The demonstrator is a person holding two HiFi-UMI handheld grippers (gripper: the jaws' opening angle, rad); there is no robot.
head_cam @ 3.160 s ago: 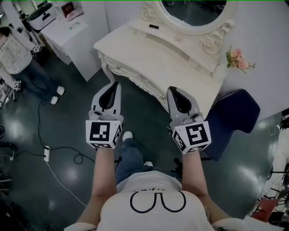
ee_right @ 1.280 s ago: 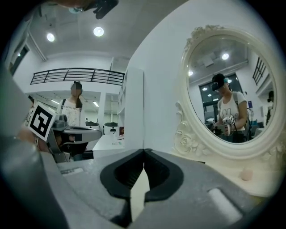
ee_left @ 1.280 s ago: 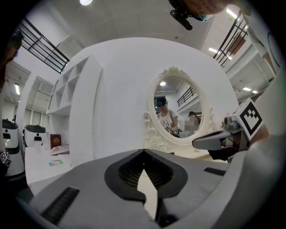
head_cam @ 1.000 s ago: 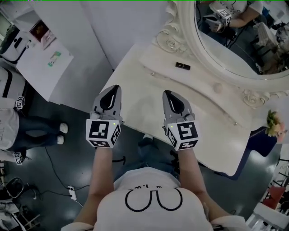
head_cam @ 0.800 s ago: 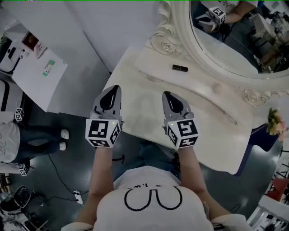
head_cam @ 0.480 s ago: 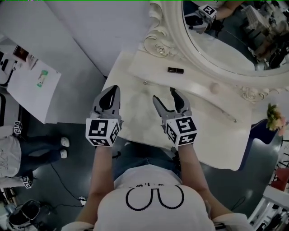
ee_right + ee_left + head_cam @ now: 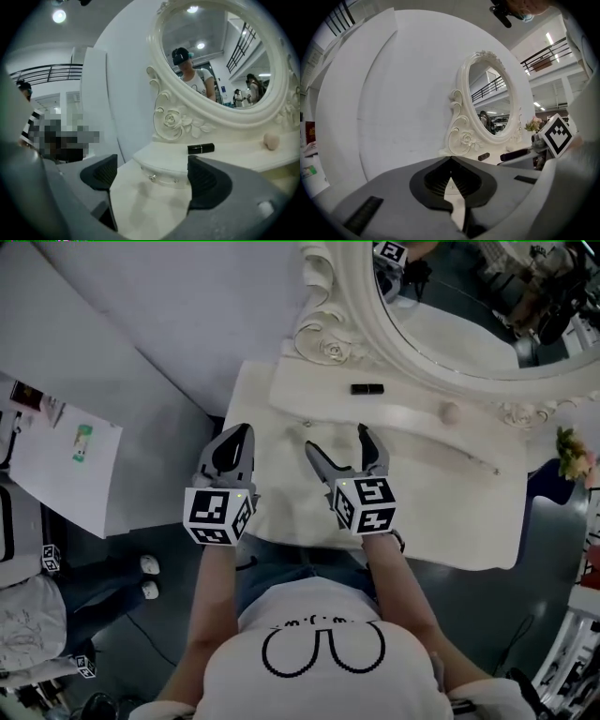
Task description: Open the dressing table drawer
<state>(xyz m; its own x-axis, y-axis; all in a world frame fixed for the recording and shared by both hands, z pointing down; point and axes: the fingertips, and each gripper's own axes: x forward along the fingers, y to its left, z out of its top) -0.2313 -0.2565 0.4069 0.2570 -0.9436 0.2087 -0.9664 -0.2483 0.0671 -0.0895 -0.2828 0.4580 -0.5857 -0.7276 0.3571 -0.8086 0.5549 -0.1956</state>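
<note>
The cream dressing table [image 7: 450, 512] fills the head view, with an oval mirror [image 7: 469, 324] behind it. A low raised shelf runs under the mirror, and its small drawer front carries a metal pull [image 7: 306, 424] [image 7: 162, 178]. My right gripper [image 7: 339, 442] [image 7: 152, 180] hovers over the tabletop just short of that pull. Its jaws have just been opening; they stand wide with nothing between them. My left gripper [image 7: 231, 448] [image 7: 451, 160] is shut and empty, over the table's left edge.
A black lipstick tube [image 7: 367, 388] [image 7: 200, 148] and a small pink ball [image 7: 450, 412] lie on the shelf. Pink flowers [image 7: 572, 454] sit at the right end. A white side table [image 7: 56, 456] with papers stands at the left, with another person's feet [image 7: 146, 576] beside it.
The right gripper's jaws went from shut to wide open. Both grippers moved forward over the tabletop toward the shelf, and the view closed in on the table.
</note>
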